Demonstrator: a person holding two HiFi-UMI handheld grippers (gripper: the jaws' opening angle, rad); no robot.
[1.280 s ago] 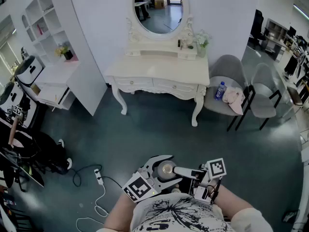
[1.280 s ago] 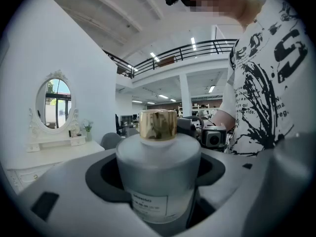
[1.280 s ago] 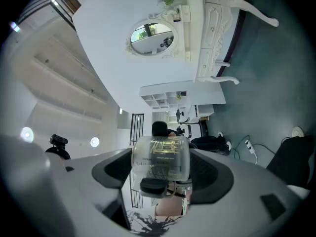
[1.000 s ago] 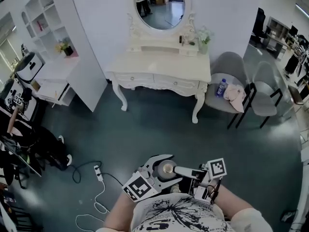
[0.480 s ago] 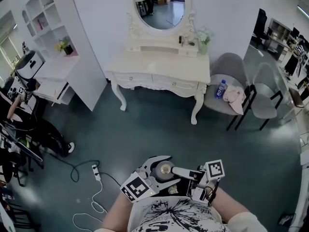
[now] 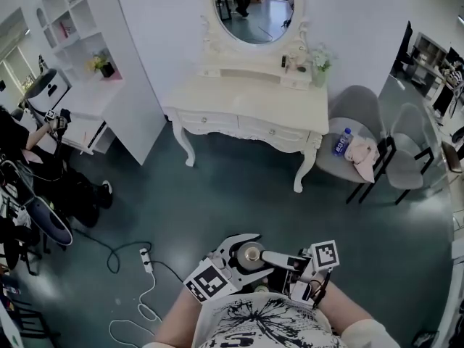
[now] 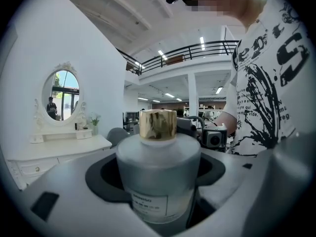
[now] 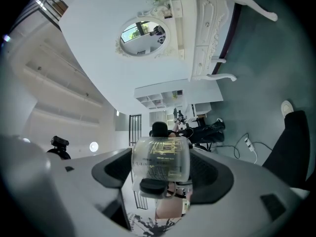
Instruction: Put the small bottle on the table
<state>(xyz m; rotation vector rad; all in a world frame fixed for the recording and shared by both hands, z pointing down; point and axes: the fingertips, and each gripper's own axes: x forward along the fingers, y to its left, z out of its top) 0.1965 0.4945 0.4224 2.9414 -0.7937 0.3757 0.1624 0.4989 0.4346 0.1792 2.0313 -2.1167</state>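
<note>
The small bottle (image 6: 251, 253), frosted with a gold cap, sits upright close to my body, low in the head view. My left gripper (image 6: 243, 246) has its curved white jaws closed around the bottle's body (image 7: 158, 172). My right gripper (image 6: 265, 257) reaches in from the right. In its own view the bottle (image 8: 160, 163) fills the gap between its jaws, which press on both sides. The white dressing table (image 6: 246, 98) stands across the floor at the far wall, under an oval mirror (image 6: 254, 6).
Grey chairs (image 6: 357, 113) stand right of the table; one carries a water bottle (image 6: 341, 142) and a pink cloth (image 6: 361, 152). White shelving (image 6: 80, 27) fills the left wall. A power strip and cable (image 6: 145, 257) lie on the floor, with a seated person (image 6: 29, 151) at far left.
The head view has swung a little, so the table and chairs sit further right. The person at far left has shifted. Both grippers keep the bottle in the same place.
</note>
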